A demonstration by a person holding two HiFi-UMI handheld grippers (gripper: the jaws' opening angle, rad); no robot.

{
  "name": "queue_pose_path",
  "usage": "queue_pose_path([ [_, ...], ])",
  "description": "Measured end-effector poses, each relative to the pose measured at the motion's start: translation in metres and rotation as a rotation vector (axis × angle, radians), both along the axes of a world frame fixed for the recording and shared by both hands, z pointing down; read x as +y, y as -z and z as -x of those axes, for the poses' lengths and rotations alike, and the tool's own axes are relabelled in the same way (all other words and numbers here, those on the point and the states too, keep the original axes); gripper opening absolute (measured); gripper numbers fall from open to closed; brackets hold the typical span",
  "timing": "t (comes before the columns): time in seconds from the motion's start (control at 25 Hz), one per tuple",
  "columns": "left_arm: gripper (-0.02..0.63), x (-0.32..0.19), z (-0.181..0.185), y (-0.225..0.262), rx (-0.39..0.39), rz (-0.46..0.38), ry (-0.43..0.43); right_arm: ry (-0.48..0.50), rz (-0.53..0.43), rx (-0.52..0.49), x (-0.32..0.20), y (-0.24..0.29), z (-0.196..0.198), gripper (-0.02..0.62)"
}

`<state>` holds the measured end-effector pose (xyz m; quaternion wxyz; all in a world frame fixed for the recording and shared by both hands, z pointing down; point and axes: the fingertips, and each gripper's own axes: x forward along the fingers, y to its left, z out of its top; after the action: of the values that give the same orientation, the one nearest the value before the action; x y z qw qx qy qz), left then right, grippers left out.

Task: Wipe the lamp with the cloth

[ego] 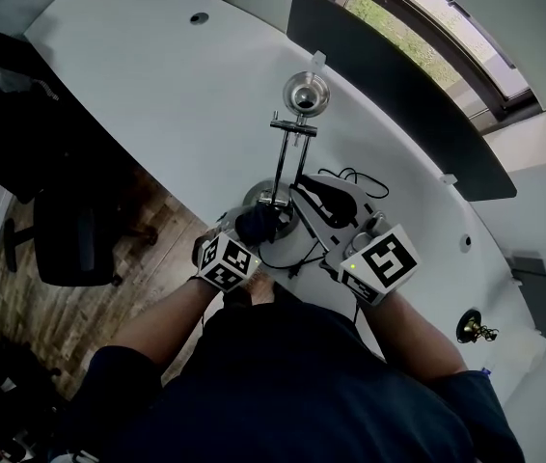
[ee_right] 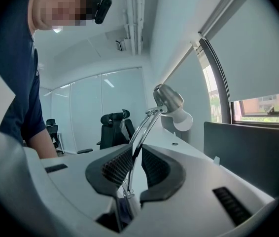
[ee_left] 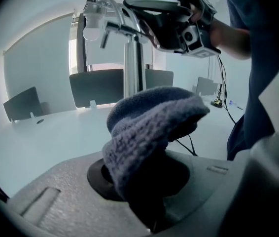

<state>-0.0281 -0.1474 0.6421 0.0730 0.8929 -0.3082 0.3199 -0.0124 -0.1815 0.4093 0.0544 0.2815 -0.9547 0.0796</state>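
Observation:
A chrome desk lamp stands on the white desk (ego: 157,75); its head (ego: 306,95) points away from me, and its twin-rod arm (ego: 287,157) rises from a round base (ego: 271,199). My left gripper (ego: 254,226) is shut on a blue-grey knitted cloth (ee_left: 149,127) that rests down at the base. In the left gripper view the cloth hides the jaws, and the arm (ee_left: 132,63) and bulb (ee_left: 92,31) rise behind it. My right gripper (ee_right: 135,157) is shut on the lamp arm (ee_right: 142,130), the rods pinched between its ribbed pads (ee_right: 117,166); the lamp head (ee_right: 171,102) is above.
A black cable (ego: 362,177) loops on the desk by the right gripper (ego: 316,193). Dark partition panels (ego: 398,95) line the far desk edge. A black office chair (ego: 75,239) stands on the wood floor at left. A small brass object (ego: 473,329) sits at right.

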Motion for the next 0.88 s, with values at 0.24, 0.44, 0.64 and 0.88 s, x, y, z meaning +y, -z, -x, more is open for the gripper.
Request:
queue_pose_path([
  [0.24,0.080,0.003,0.004,-0.046,-0.075,0.142,-0.013,0.006,-0.003,0.003,0.000,0.000,0.001,0.063],
  [0.44,0.080,0.001,0.006,-0.047,-0.124,0.143,-0.053,0.004,-0.004,0.010,-0.001,-0.003,-0.001,0.061],
  [0.64,0.080,-0.018,0.015,-0.002,-0.125,-0.013,-0.068,0.004,-0.004,0.010,0.000,-0.005,-0.002,0.063],
  [0.88,0.080,-0.035,0.009,0.063,-0.141,-0.228,-0.167,-0.004,0.002,0.012,0.000,-0.005,-0.003,0.063],
])
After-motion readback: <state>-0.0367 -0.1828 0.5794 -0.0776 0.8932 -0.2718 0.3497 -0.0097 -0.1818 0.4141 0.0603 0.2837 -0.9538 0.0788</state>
